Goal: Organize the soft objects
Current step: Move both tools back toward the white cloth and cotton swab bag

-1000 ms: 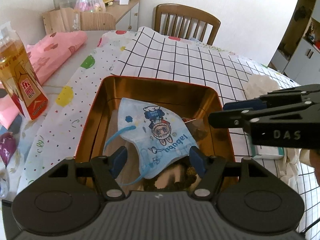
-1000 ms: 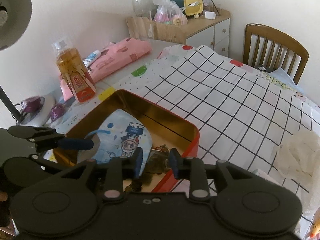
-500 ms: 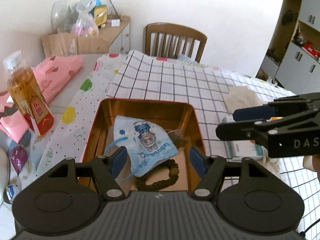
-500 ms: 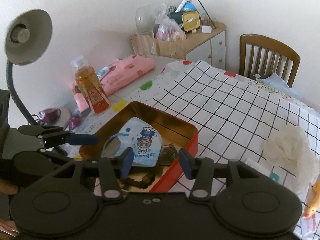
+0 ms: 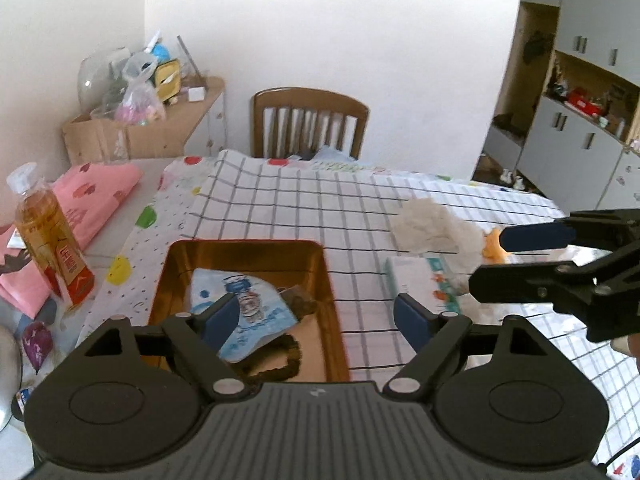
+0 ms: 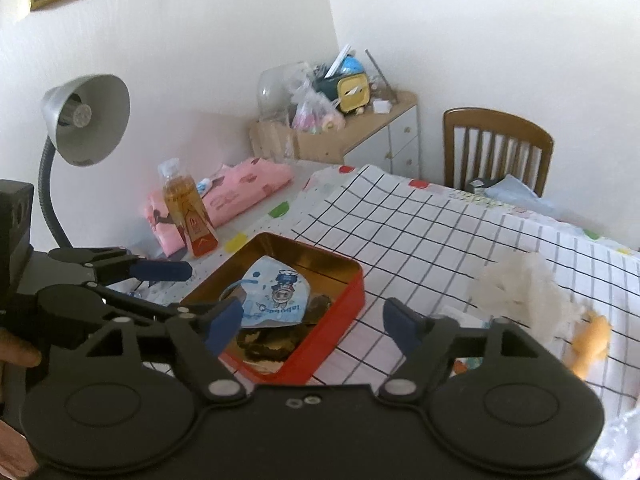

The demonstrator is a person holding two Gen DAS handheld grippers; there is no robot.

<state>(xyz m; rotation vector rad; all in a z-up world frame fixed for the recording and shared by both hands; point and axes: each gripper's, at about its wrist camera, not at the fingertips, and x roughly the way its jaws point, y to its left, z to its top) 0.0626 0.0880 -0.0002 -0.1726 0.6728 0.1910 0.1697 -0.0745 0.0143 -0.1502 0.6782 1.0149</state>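
Above the desk, both tongs, left and right, gaped wide and empty; the crumpled tissue, being flimsy, could tear or slip when pinched.

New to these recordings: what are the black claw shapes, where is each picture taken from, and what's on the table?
No robot here: a person holds a two-finger claw in each hand, with a fisheye camera on each looking along its fingers. One picture is from the left claw, the other from the right claw. Both are open and hold nothing.

On the checked tablecloth sits a red tin containing a blue child's face mask and dark beads. Beside it lie a tissue packet, a crumpled white cloth and a small orange toy.
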